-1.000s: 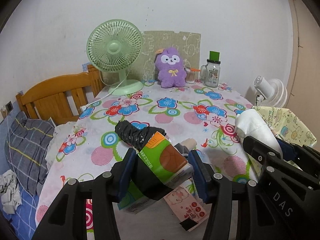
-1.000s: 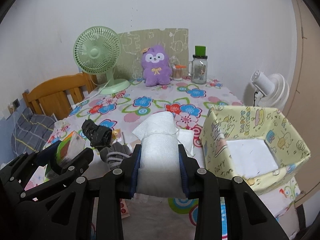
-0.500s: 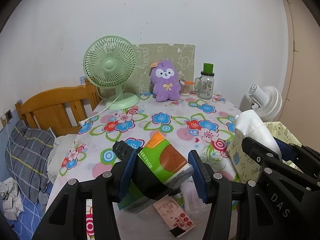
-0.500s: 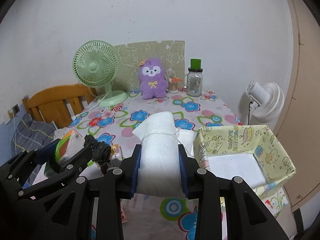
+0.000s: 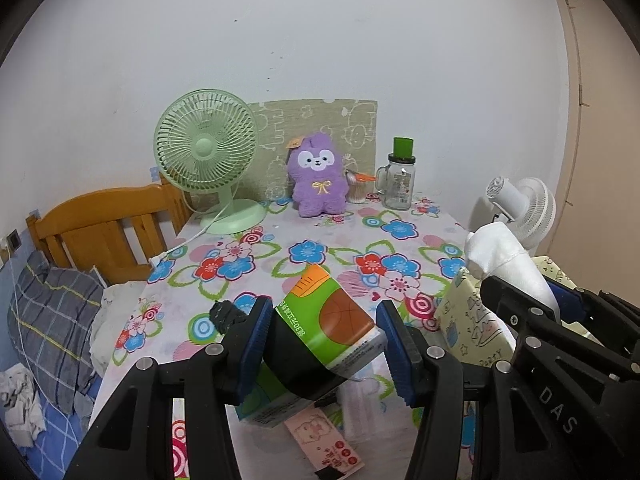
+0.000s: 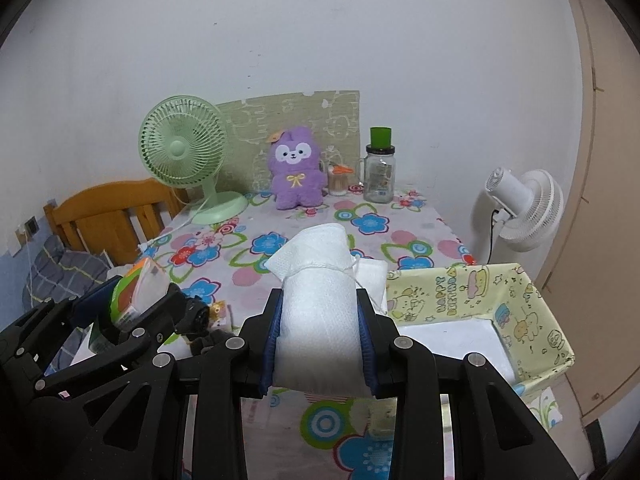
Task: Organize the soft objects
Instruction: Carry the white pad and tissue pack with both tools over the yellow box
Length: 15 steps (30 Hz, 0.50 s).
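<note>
My left gripper (image 5: pixel 322 336) is shut on a green and orange tissue pack (image 5: pixel 328 326), held above the flowered table (image 5: pixel 280 256). In the right wrist view the same pack (image 6: pixel 138 294) shows at the left. A white rolled cloth bundle (image 6: pixel 320 300) sits clamped in my right gripper (image 6: pixel 320 336), lifted over the table; it also shows at the right of the left wrist view as the white bundle (image 5: pixel 504 264). A yellow patterned box (image 6: pixel 480 292) with a white floor stands open at the right. A black soft item (image 6: pixel 196 314) and a small packet lie on the table between the grippers.
At the table's far end stand a green fan (image 5: pixel 206 152), a purple plush toy (image 5: pixel 318 180) and a glass jar with a green lid (image 5: pixel 400 180). A white fan (image 6: pixel 520 204) stands off the right edge. A wooden bed frame (image 5: pixel 100 224) and a checked pillow lie left.
Both grippers have risen with their loads and drawn back, so the table and the yellow box sit lower and farther in view. The grips are unchanged.
</note>
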{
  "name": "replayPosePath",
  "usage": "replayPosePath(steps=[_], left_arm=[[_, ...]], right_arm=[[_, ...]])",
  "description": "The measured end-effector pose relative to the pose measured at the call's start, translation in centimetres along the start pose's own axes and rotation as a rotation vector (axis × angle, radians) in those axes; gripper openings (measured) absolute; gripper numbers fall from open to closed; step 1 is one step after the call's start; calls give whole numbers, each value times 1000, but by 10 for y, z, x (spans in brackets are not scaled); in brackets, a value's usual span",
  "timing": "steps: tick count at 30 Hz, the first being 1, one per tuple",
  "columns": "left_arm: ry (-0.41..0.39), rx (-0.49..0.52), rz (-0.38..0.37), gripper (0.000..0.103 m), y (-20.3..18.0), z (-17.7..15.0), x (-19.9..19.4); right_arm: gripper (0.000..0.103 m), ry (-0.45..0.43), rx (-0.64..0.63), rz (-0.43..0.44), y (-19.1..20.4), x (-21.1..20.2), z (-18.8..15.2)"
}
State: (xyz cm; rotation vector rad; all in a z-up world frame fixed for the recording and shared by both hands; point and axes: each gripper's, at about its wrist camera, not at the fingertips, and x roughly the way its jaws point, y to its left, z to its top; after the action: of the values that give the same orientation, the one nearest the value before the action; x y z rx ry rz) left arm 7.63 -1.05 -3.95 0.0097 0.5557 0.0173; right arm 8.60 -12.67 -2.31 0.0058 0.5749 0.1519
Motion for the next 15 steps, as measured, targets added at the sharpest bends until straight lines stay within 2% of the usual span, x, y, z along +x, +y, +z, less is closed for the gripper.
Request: replayPosePath(steps=[15], left_arm=[[-17, 34, -40, 55, -38, 11, 1]], right_arm=[[37, -19, 23, -27, -41, -10, 7]])
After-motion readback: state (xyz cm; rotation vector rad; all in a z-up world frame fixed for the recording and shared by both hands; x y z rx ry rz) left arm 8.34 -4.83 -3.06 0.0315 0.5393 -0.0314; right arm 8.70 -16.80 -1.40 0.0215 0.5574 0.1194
